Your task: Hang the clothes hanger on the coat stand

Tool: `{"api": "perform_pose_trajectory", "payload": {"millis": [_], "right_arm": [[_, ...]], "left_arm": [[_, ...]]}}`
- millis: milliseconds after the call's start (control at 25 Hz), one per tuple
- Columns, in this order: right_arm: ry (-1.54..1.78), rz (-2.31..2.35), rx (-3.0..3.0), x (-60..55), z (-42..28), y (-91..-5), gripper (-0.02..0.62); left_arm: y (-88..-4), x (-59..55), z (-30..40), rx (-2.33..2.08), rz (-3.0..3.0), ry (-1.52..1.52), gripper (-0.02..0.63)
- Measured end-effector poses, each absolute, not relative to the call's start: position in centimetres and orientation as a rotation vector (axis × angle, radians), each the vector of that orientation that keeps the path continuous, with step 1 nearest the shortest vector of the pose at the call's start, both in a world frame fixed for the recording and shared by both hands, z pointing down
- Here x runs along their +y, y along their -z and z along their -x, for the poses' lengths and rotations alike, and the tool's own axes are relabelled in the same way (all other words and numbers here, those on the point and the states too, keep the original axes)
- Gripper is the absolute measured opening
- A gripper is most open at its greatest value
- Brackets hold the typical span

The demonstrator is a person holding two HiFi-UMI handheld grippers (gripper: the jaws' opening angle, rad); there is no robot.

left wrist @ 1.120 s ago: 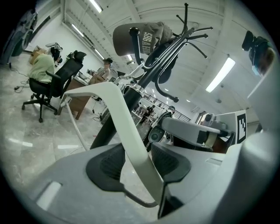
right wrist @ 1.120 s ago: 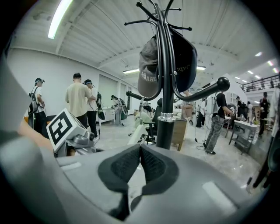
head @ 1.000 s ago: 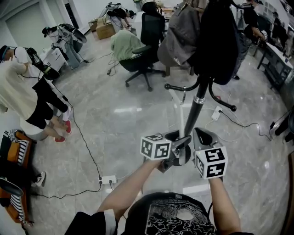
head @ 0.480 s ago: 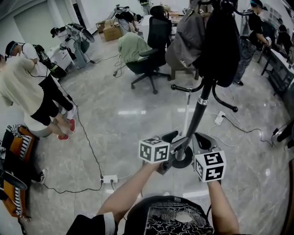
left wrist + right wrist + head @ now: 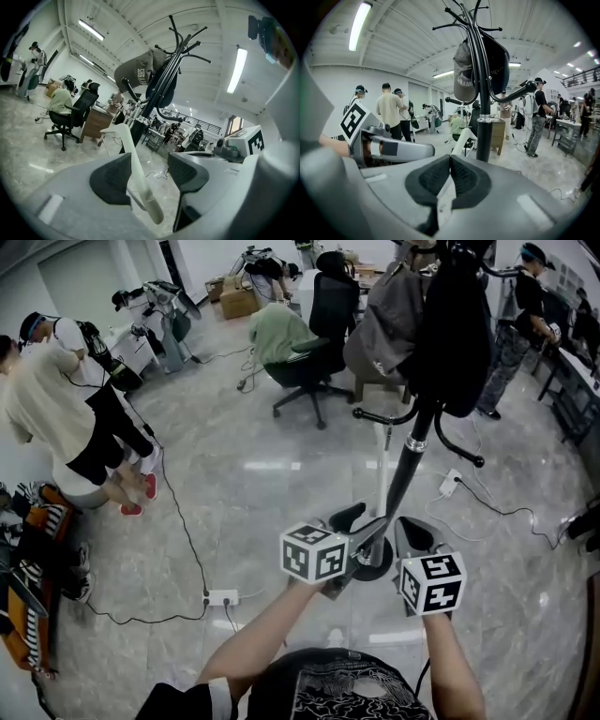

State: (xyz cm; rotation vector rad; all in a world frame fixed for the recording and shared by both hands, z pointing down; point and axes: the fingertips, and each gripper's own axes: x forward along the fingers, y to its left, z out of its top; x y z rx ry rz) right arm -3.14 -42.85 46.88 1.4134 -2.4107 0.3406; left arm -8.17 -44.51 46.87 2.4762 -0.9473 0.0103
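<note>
A white clothes hanger (image 5: 381,470) rises in front of the black coat stand (image 5: 412,451). My right gripper (image 5: 412,532) is shut on the hanger's lower part (image 5: 464,140), with the stand's pole (image 5: 483,126) just beyond. My left gripper (image 5: 361,526) is open. Its jaws have just been opening, and the hanger's white bar (image 5: 133,159) runs loose between the pads without being pressed. The coat stand (image 5: 159,89) towers ahead, its upper hooks carrying a grey cap (image 5: 384,320) and a dark bag (image 5: 459,334).
The stand's round base (image 5: 375,563) sits on the glossy floor just ahead of the grippers. A power strip (image 5: 222,597) and cables lie to the left. An office chair (image 5: 305,371) with a green garment stands beyond, with people at the left (image 5: 66,418) and right (image 5: 516,324).
The left gripper's jaws stand wider than a second ago, with the hanger still between them. Both grippers have shifted slightly before the stand's pole. The right gripper keeps its hold.
</note>
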Motion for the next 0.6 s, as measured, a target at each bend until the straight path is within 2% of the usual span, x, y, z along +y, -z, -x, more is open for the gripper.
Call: {"api": "perform_pose_trajectory", "payload": {"millis": [240,600], "right_arm": [[-0.347,-1.400,-2.444,-41.8,2.5,-45.9,0.002],[-0.313,-1.377,-2.510,-39.0,1.9,-43.8,0.002]], "left_arm": [[-44.8,-43.1,7.4,-1.014,-2.483,0.003,0.245],[-43.4,-39.5,6.0,-1.084,-2.531,-0.054,0.172]]}}
